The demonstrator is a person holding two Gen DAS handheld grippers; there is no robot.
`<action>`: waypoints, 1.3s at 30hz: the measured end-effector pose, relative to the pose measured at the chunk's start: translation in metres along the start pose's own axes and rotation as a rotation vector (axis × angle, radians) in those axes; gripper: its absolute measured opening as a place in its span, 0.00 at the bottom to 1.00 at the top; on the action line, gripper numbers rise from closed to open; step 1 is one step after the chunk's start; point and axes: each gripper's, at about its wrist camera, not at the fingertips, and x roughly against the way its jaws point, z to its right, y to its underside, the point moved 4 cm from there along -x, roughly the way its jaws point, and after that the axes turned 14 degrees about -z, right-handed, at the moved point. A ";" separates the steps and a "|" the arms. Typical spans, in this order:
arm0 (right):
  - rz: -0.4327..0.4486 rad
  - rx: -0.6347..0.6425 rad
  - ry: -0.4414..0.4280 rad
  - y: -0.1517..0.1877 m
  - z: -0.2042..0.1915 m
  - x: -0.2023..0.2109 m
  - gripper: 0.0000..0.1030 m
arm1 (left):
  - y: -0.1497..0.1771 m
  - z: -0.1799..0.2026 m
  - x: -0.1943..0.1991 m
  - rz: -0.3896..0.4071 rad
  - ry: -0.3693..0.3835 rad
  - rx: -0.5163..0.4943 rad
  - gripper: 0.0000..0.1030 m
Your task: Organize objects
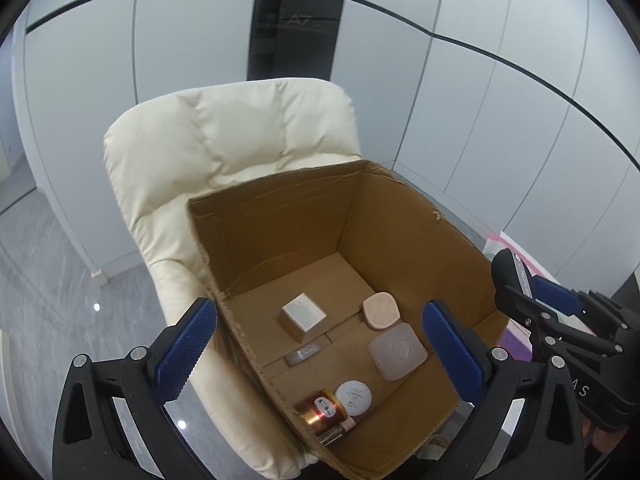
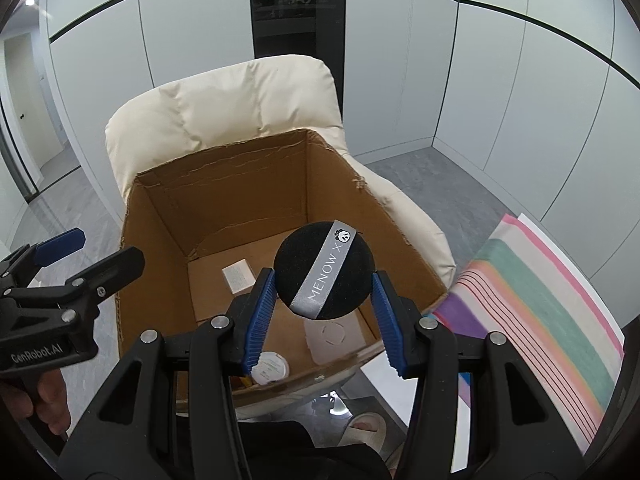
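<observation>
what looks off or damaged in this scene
The cardboard box has ragged, torn top edges with no flaps, most frayed at the right rim. It sits on a cream armchair rather than the floor. Inside, the gold jar lies tipped on its side.

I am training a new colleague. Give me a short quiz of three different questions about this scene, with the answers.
1. True or false: the left gripper holds an object.
2. Which item sits between the right gripper fingers? A) white round jar B) black powder puff C) pink compact
3. Fill in: the cardboard box stands on a cream ____.

Key:
1. False. Its jaws are open and nothing is between them.
2. B. The black powder puff with a grey ribbon is above the box; whether the pads touch it is unclear.
3. Armchair.
</observation>
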 end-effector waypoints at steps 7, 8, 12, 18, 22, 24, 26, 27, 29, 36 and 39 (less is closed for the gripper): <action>-0.008 0.015 -0.020 -0.008 -0.014 -0.009 0.52 | -0.002 -0.018 -0.004 -0.006 -0.035 0.023 1.00; -0.009 0.015 -0.018 -0.009 -0.015 -0.009 0.56 | -0.002 -0.021 -0.004 -0.007 -0.036 0.029 1.00; 0.018 0.001 0.041 -0.009 -0.013 -0.007 1.00 | -0.004 -0.024 -0.005 -0.010 -0.034 0.041 1.00; -0.022 -0.044 0.043 -0.008 0.002 -0.013 1.00 | -0.003 -0.018 -0.010 -0.022 -0.031 0.037 1.00; -0.027 -0.068 0.047 -0.003 0.016 -0.012 1.00 | -0.005 -0.008 -0.014 -0.031 -0.022 0.022 1.00; -0.025 -0.079 0.051 0.001 0.024 -0.010 1.00 | -0.005 0.000 -0.017 -0.040 -0.008 0.017 1.00; -0.023 -0.086 0.057 0.004 0.033 -0.007 1.00 | -0.005 0.009 -0.020 -0.046 0.003 0.007 1.00; -0.020 -0.091 0.062 0.006 0.038 -0.005 1.00 | -0.006 0.014 -0.021 -0.047 0.006 0.001 1.00; -0.017 -0.097 0.073 0.010 0.047 -0.002 1.00 | -0.007 0.024 -0.024 -0.050 0.015 -0.007 1.00; -0.004 -0.154 0.135 0.034 0.099 0.014 1.00 | -0.009 0.074 -0.038 -0.088 0.065 -0.051 1.00; -0.013 -0.202 0.148 0.046 0.127 0.020 1.00 | -0.006 0.103 -0.043 -0.098 0.082 -0.090 1.00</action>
